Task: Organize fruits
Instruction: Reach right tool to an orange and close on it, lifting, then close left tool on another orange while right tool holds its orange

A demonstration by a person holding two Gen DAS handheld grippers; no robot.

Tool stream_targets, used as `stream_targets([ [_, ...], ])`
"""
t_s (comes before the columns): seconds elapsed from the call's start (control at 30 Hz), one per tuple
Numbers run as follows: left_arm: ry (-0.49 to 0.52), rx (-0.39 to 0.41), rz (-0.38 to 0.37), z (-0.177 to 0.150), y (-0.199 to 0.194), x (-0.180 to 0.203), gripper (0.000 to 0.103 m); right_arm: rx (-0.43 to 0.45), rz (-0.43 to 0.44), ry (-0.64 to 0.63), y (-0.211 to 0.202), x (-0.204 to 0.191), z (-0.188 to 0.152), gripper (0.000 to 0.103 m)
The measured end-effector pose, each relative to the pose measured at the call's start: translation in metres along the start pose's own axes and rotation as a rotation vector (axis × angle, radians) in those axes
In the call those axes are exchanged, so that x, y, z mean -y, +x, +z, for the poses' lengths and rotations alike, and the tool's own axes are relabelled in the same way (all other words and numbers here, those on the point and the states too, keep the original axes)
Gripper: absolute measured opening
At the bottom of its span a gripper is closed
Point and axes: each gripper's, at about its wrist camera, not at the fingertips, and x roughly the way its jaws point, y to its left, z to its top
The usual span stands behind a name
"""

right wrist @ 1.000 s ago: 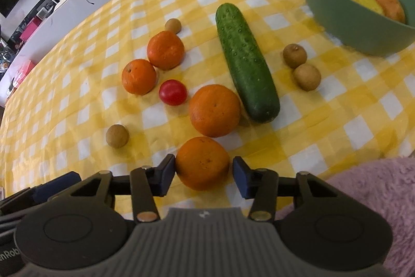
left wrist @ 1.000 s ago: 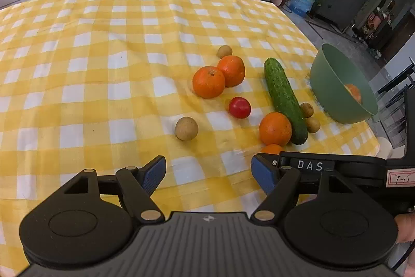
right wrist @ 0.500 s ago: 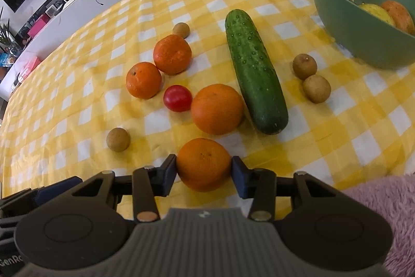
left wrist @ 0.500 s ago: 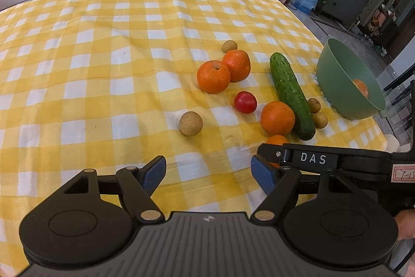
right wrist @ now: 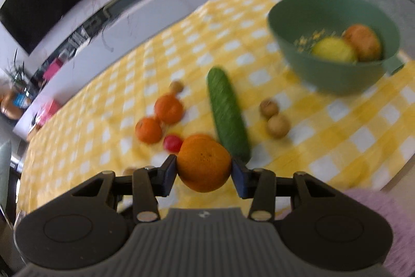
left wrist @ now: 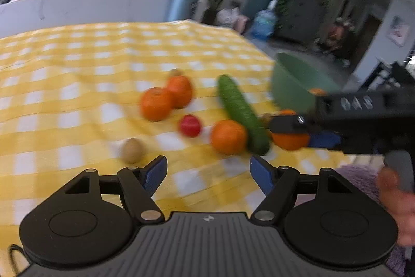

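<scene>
My right gripper (right wrist: 204, 169) is shut on an orange (right wrist: 203, 162) and holds it clear above the yellow checked cloth (right wrist: 337, 126). Beyond it at the right stands the green bowl (right wrist: 334, 79), with an orange and a yellow fruit inside. On the cloth lie a cucumber (right wrist: 228, 116), two oranges (right wrist: 168, 108), a red tomato (right wrist: 172, 143) and small brown fruits (right wrist: 278, 125). My left gripper (left wrist: 208, 174) hovers low over the cloth with its jaws closing slightly and nothing between them. A brown fruit (left wrist: 131, 150) and another orange (left wrist: 228, 136) lie just ahead of it.
A pink fuzzy fabric (right wrist: 376, 204) lies past the table's near right edge. A person's hand (left wrist: 396, 196) grips the right tool's handle. A grey counter (left wrist: 90, 7) with clutter, a bin and plants stands behind the table.
The right gripper has lifted the orange off the cloth and tipped up toward the bowl. The left gripper has swung so more of the room shows; both views are blurred by motion.
</scene>
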Motion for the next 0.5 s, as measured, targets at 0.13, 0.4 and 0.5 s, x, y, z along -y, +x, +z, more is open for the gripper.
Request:
stream_targets([
  [0.13, 0.128, 0.064, 0.003, -0.005, 0.011, 0.019, 0.088, 0.087, -0.099, 0.015, -0.005, 0.008, 0.003, 0.042],
  [0.4, 0.339, 0.044, 0.036, -0.01, 0.055, 0.042, 0.087, 0.069, -0.057, 0.08, 0.004, 0.025, 0.008, 0.042],
  [0.5, 0.351, 0.051, 0.055, -0.007, 0.064, 0.042, 0.087, 0.059, -0.038, 0.09, 0.007, 0.028, 0.008, 0.042],
])
